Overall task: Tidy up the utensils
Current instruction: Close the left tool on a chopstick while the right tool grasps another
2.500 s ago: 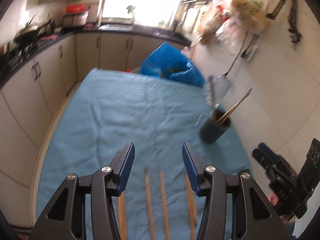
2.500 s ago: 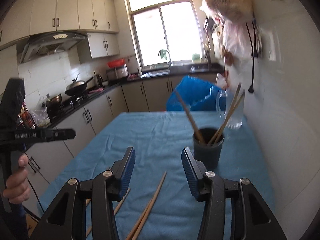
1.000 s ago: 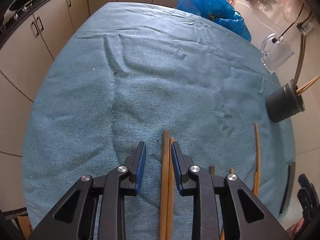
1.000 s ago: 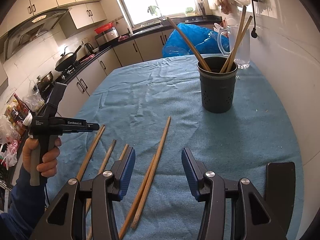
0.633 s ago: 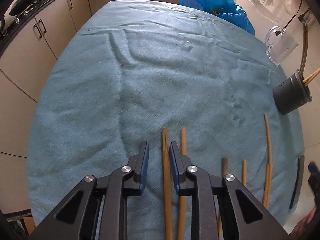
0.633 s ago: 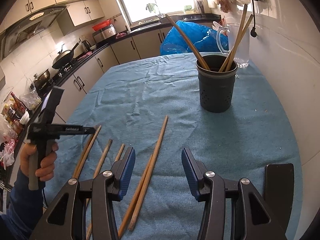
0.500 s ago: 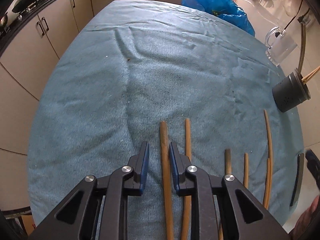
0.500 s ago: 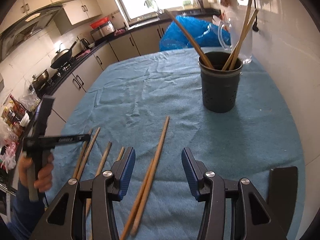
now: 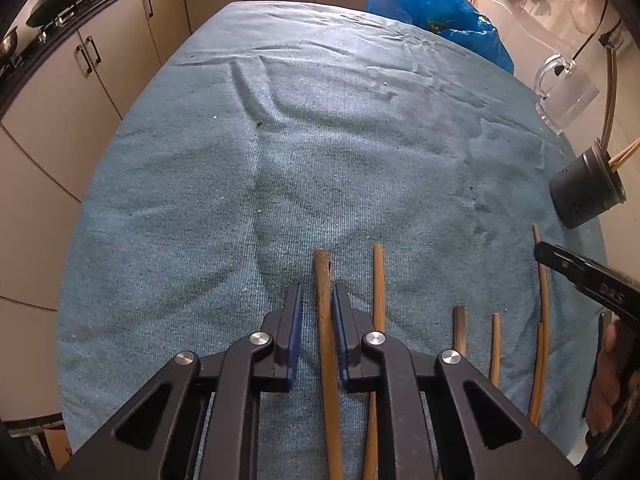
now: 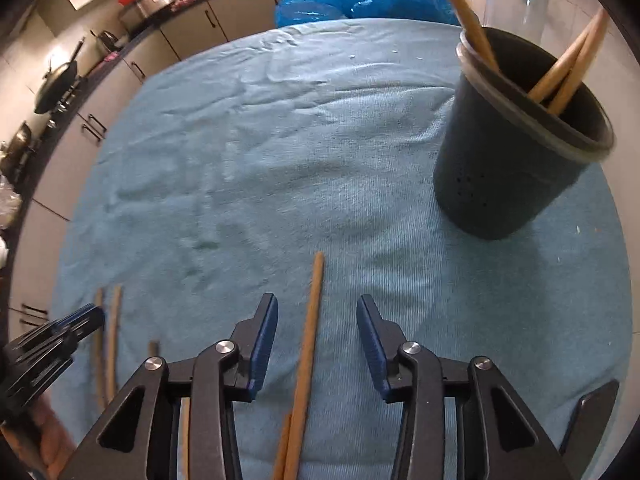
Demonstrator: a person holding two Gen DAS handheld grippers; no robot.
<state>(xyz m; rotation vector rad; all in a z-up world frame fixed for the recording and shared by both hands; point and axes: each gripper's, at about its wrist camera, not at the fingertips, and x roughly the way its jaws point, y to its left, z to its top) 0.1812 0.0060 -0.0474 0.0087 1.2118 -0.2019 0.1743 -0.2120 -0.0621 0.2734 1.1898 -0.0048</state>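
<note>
I see long wooden chopsticks lying loose and roughly parallel on the blue towel (image 9: pixel 280 160) that covers the table; some are darker brown, some paler. One dark chopstick (image 9: pixel 326 340) runs between my left gripper's (image 9: pixel 316 312) blue pads, with a paler chopstick (image 9: pixel 378 280) just beside it. At the table's far right the dark perforated utensil cup (image 10: pixel 508 168) stands upright with three chopsticks (image 10: pixel 568 76) leaning inside, and a clear glass mug (image 9: pixel 568 96) stands beyond it.

My left gripper's jaws are closing and nearly together around the dark chopstick; the right pad seems to touch it while a sliver of gap shows on the left, so I cannot tell whether it is truly pinched. My right gripper (image 10: pixel 316 344) is closing too, still spread wide, with a tan chopstick (image 10: pixel 310 340) lying between its pads, untouched.
</note>
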